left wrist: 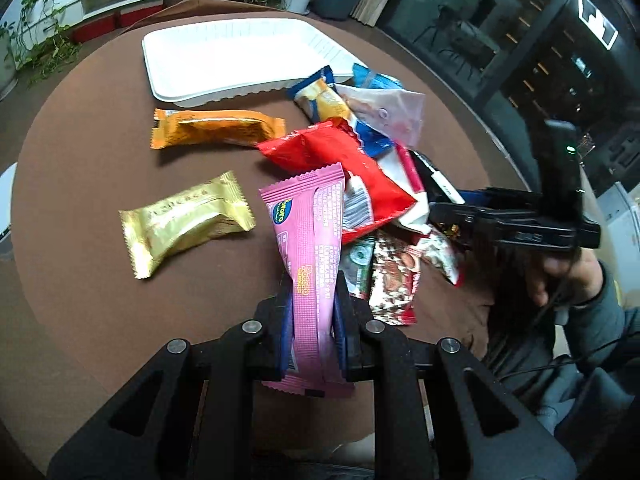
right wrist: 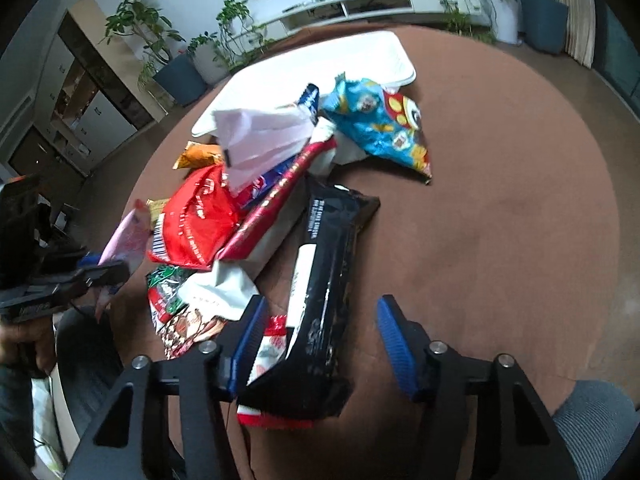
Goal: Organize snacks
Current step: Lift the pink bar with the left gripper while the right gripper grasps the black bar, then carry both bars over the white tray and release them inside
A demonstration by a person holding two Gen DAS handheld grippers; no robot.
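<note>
While your round brown table [left wrist: 80,152] carries a white tray [left wrist: 240,56] at its far side, the snack pile [left wrist: 360,184] lies just in front of the tray. Your left gripper [left wrist: 314,320] has its fingers clamped on a pink packet [left wrist: 308,248]. Your right gripper [right wrist: 320,344] has its fingers spread wide, a black packet [right wrist: 324,280] lying between them.
</note>
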